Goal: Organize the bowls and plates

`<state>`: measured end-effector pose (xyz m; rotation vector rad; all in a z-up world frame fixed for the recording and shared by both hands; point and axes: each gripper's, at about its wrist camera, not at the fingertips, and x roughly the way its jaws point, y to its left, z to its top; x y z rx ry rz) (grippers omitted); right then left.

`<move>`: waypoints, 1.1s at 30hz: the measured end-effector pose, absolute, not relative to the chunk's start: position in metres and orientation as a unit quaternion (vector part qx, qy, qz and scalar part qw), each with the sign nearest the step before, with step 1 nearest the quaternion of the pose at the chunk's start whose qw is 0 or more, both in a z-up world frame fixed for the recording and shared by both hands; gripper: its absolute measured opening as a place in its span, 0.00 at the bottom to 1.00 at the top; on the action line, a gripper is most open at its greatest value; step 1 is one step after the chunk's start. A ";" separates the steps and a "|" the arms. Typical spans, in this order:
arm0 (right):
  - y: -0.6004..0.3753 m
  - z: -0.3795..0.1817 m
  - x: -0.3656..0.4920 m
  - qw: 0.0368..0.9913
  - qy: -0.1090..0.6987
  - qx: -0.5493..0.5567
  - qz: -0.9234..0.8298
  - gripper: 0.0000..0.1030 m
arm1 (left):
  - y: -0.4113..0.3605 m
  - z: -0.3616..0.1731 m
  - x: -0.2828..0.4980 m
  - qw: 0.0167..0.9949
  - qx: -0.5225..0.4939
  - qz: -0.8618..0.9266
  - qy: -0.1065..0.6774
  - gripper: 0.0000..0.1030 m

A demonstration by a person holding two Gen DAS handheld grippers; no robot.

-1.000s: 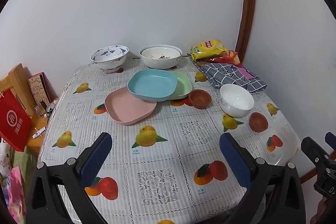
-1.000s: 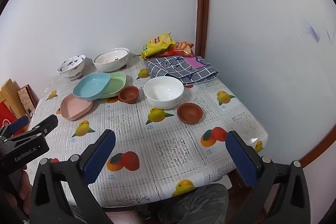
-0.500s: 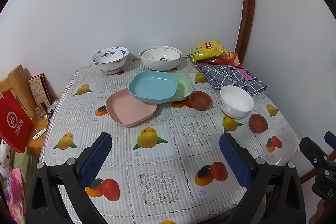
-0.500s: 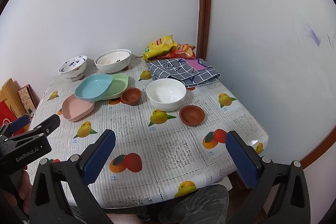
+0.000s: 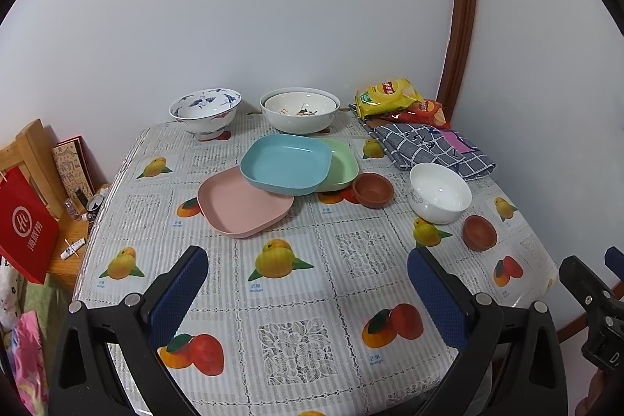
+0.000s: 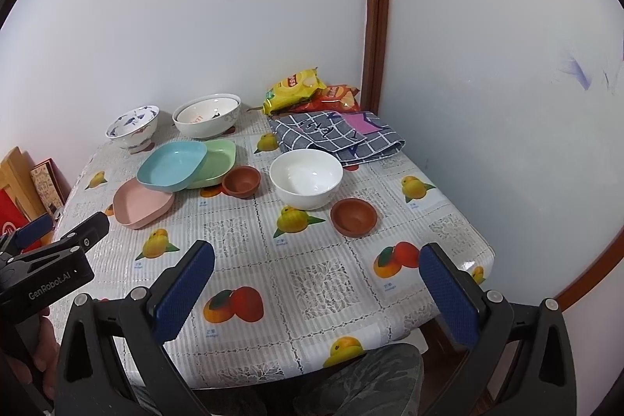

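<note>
Left-wrist view: my left gripper (image 5: 304,289) hangs over the near edge of the table (image 5: 300,334), jaws spread wide, holding nothing. Blue plate (image 5: 286,163) lies mid-table, overlapping the pink plate (image 5: 240,207) and green plate (image 5: 343,166). White bowl (image 5: 440,192) sits between two brown bowls (image 5: 373,190) (the second (image 5: 479,232) nearer the right edge). My right gripper (image 6: 316,289) hangs likewise spread and empty. Two patterned bowls (image 5: 205,112) stand by the wall.
</note>
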<state>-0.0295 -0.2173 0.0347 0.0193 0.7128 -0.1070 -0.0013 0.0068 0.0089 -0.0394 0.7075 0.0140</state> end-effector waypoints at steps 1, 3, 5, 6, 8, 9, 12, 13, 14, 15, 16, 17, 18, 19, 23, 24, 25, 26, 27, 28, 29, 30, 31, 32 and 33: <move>-0.217 0.035 -0.030 0.936 0.348 0.011 -0.051 1.00 | 0.007 0.009 -0.001 0.938 -0.019 0.006 0.347 1.00; -0.219 0.035 -0.030 0.936 0.347 0.017 -0.048 1.00 | 0.005 0.010 0.000 0.937 -0.016 0.006 0.348 1.00; -0.220 0.035 -0.030 0.937 0.346 0.020 -0.050 1.00 | 0.006 0.011 0.001 0.938 -0.015 0.007 0.347 1.00; -0.220 0.036 -0.030 0.937 0.346 0.020 -0.050 1.00 | 0.006 0.011 0.001 0.937 -0.017 0.007 0.348 1.00; -0.220 0.036 -0.031 0.937 0.345 0.020 -0.049 1.00 | 0.006 0.011 0.000 0.937 -0.019 0.007 0.348 1.00; -0.220 0.036 -0.031 0.937 0.345 0.020 -0.050 1.00 | 0.006 0.011 0.000 0.937 -0.019 0.007 0.347 1.00; -0.220 0.038 -0.032 0.938 0.342 0.021 -0.048 1.00 | 0.006 0.011 0.000 0.937 -0.019 0.007 0.349 1.00; -0.219 0.038 -0.033 0.938 0.342 0.021 -0.048 1.00 | 0.007 0.011 0.000 0.937 -0.019 0.007 0.349 1.00; -0.219 0.039 -0.034 0.938 0.341 0.021 -0.048 1.00 | 0.007 0.011 0.000 0.937 -0.020 0.006 0.348 1.00; -0.219 0.040 -0.034 0.939 0.340 0.020 -0.048 1.00 | 0.006 0.011 0.001 0.937 -0.020 0.006 0.348 1.00; -0.218 0.040 -0.034 0.939 0.339 0.019 -0.047 1.00 | 0.007 0.010 0.000 0.937 -0.020 0.006 0.348 1.00; -0.218 0.041 -0.034 0.940 0.338 0.018 -0.046 1.00 | 0.006 0.010 0.000 0.937 -0.021 0.005 0.348 1.00; -0.217 0.041 -0.035 0.940 0.338 0.017 -0.046 1.00 | 0.005 0.010 0.000 0.937 -0.020 0.004 0.348 1.00; -0.217 0.041 -0.035 0.940 0.338 0.018 -0.046 1.00 | 0.005 0.009 0.000 0.937 -0.019 0.004 0.348 1.00; -0.217 0.040 -0.036 0.940 0.337 0.023 -0.044 1.00 | 0.002 0.007 0.000 0.937 -0.017 -0.001 0.349 1.00; -0.217 0.040 -0.036 0.940 0.339 0.022 -0.044 1.00 | 0.001 0.007 0.000 0.937 -0.018 -0.002 0.349 1.00; -0.217 0.040 -0.036 0.939 0.339 0.021 -0.044 1.00 | 0.001 0.007 0.000 0.937 -0.018 -0.002 0.349 1.00; -0.217 0.040 -0.036 0.940 0.339 0.020 -0.045 1.00 | 0.000 0.007 0.000 0.937 -0.019 -0.003 0.349 1.00; -0.217 0.040 -0.035 0.940 0.338 0.021 -0.046 1.00 | -0.001 0.007 0.001 0.936 -0.019 -0.004 0.350 1.00; -0.216 0.041 -0.035 0.940 0.338 0.022 -0.045 1.00 | 0.000 0.008 0.002 0.936 -0.019 -0.004 0.351 1.00; -0.217 0.042 -0.035 0.940 0.337 0.025 -0.044 1.00 | -0.001 0.009 0.003 0.936 -0.017 -0.005 0.351 1.00; -0.217 0.042 -0.034 0.940 0.337 0.027 -0.043 1.00 | -0.001 0.010 0.004 0.937 -0.017 -0.005 0.350 1.00; -0.217 0.043 -0.034 0.940 0.337 0.029 -0.041 1.00 | -0.001 0.011 0.005 0.937 -0.017 -0.004 0.349 1.00; -0.217 0.043 -0.032 0.940 0.338 0.028 -0.040 1.00 | 0.000 0.012 0.005 0.938 -0.018 -0.003 0.347 1.00; -0.217 0.043 -0.031 0.940 0.339 0.027 -0.040 1.00 | 0.001 0.014 0.006 0.938 -0.019 -0.003 0.346 1.00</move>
